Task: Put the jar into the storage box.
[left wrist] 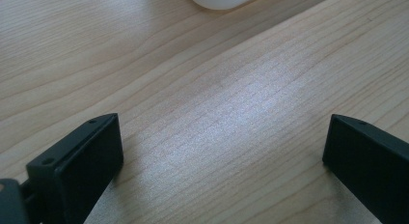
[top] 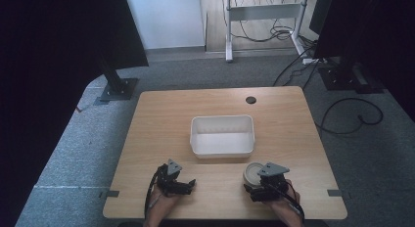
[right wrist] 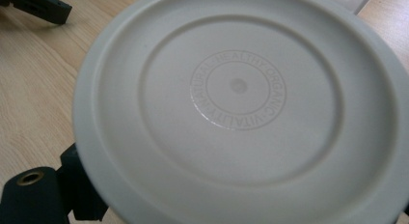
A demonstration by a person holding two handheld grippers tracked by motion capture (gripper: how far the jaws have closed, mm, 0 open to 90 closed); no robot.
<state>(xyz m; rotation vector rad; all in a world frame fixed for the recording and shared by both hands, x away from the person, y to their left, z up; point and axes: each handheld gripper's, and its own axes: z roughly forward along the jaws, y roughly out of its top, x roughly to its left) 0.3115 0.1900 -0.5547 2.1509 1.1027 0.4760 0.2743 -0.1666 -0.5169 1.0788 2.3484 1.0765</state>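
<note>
From above, a white tub point(top: 222, 135) sits mid-desk point(top: 161, 114). The left gripper point(top: 183, 184) rests near the near edge, left of centre. The right gripper point(top: 254, 186) lies to the right, with a round white lid point(top: 252, 170) just ahead of it, beside the tub's near right corner.

Left gripper view: black fingers point(left wrist: 79, 166) spread wide over bare wood, nothing between them.

Right gripper view: the lid looms close, embossed "HEALTHY ORGANIC VITALITY NATURAL". One finger point(right wrist: 77, 195) peeks out at its near left rim; I cannot tell if they're pinching it.
</note>
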